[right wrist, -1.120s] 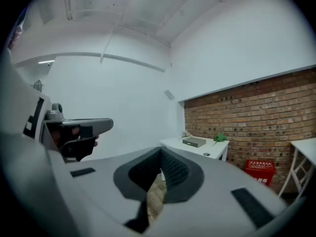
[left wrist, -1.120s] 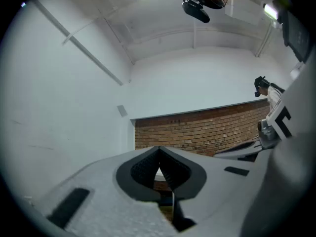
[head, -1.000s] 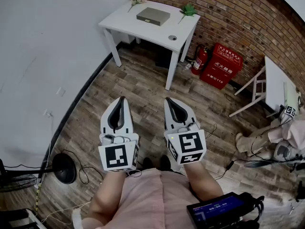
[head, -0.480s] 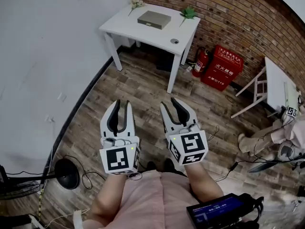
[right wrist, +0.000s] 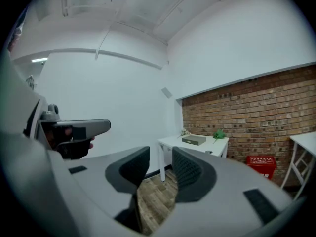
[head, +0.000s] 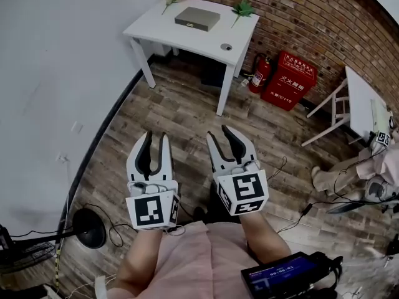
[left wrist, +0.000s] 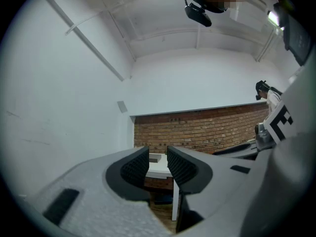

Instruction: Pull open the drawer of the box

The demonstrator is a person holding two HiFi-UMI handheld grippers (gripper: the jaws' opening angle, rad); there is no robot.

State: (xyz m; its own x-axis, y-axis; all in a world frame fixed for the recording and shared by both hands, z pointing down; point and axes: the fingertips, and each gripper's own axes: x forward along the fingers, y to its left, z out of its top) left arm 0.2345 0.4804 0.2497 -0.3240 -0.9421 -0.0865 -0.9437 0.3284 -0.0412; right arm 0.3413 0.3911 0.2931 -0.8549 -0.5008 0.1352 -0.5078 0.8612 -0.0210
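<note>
A flat grey box (head: 197,18) lies on a white table (head: 181,37) against the brick wall, far ahead of me. It also shows small in the right gripper view, the grey box (right wrist: 193,140) on the white table (right wrist: 197,144). In the left gripper view, part of the table (left wrist: 157,168) shows between the jaws. Both grippers hang over the wooden floor in front of the person's body, well short of the table. The left gripper (head: 154,139) and the right gripper (head: 219,132) have their jaws opening, with nothing between them.
A red fire-equipment box (head: 289,80) and a red extinguisher (head: 259,73) stand by the brick wall right of the table. Another white table (head: 363,109) is at the right. A round black stand base (head: 90,227) and cables lie on the floor at lower left. Green plant (head: 243,8) sits on the table.
Both grippers' jaws have gone from shut to spread apart. The view has shifted slightly, with the table a little higher and further left in the frame.
</note>
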